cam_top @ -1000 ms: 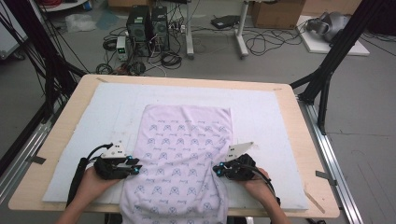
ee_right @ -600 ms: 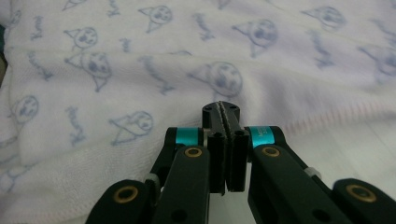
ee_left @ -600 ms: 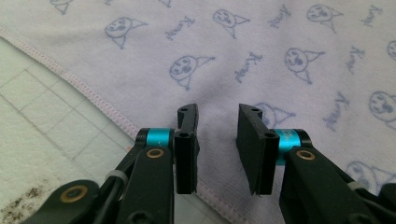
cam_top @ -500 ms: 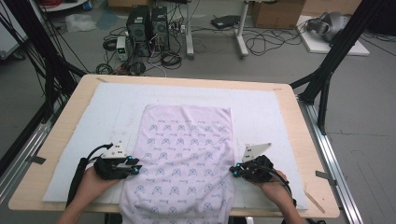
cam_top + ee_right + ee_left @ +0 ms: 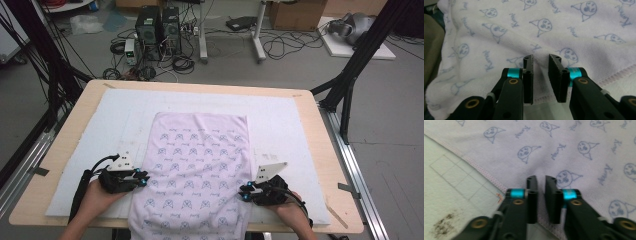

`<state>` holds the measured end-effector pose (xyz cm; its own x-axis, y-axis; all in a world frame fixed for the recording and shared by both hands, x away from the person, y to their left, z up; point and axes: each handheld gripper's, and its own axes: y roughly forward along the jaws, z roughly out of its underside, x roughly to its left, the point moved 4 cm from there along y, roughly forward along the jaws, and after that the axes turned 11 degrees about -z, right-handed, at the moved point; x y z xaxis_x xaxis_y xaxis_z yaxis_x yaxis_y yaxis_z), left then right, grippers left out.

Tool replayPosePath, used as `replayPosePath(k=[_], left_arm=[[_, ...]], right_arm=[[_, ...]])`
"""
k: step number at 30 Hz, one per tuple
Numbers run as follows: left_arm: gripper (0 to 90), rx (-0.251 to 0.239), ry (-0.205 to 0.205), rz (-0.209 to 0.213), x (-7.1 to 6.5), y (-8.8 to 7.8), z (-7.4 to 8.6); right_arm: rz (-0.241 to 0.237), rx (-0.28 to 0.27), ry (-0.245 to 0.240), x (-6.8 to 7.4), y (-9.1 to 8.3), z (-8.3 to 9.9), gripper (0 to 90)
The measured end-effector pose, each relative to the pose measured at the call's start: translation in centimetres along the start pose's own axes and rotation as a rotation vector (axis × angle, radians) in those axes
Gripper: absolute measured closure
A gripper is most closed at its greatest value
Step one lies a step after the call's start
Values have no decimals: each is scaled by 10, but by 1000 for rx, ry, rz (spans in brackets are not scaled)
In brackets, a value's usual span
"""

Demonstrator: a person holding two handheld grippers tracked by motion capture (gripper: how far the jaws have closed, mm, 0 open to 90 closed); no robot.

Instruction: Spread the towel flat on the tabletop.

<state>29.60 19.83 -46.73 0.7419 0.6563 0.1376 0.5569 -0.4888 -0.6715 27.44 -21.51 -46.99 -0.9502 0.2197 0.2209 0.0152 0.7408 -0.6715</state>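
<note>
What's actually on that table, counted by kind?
Pale lilac printed cotton towel: 1
White padded mat under it: 1
Black hand-held grippers with turquoise bands, left and right: 2
Total: 4

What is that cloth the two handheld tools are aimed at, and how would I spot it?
On the wooden table lies a white mat; the towel is spread along its middle, its near end draping over the table's front edge. Unlike the plain mat, it is pale lilac, printed with small blue cartoon faces.

A patterned towel (image 5: 195,170) lies between the left gripper (image 5: 142,179) and right gripper (image 5: 245,192).
</note>
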Motion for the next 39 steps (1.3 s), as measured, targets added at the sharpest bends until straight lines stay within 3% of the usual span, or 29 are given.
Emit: replayPosePath(k=[1,5,9,13,17,23,25,31,39], left_arm=[[861,0,5,0,0,-1,0],[875,4,19,-14,-1,-2,0],[869,-3,4,-13,0,-3,0],[766,-17,-33,-20,5,-4,-2],[677,-62,-87,-25,13,-2,-10],[541,-100,-114,-36,20,7,-25],[514,-114,-118,-37,21,9,-30],[448,-141,-138,-53,24,17,-38],[437,-132,-130,-55,22,17,-38]], right_arm=[[1,-2,-1,2,0,1,801],[-28,-6,4,9,-2,5,820],[-20,-33,6,9,-7,2,752],[22,-91,36,-6,-14,-8,685],[57,-149,62,-23,-18,-19,597],[102,-207,85,-43,-21,-34,483],[125,-205,79,-49,-20,-38,444],[131,-202,111,-66,-14,-40,372],[146,-192,104,-67,-12,-42,322]])
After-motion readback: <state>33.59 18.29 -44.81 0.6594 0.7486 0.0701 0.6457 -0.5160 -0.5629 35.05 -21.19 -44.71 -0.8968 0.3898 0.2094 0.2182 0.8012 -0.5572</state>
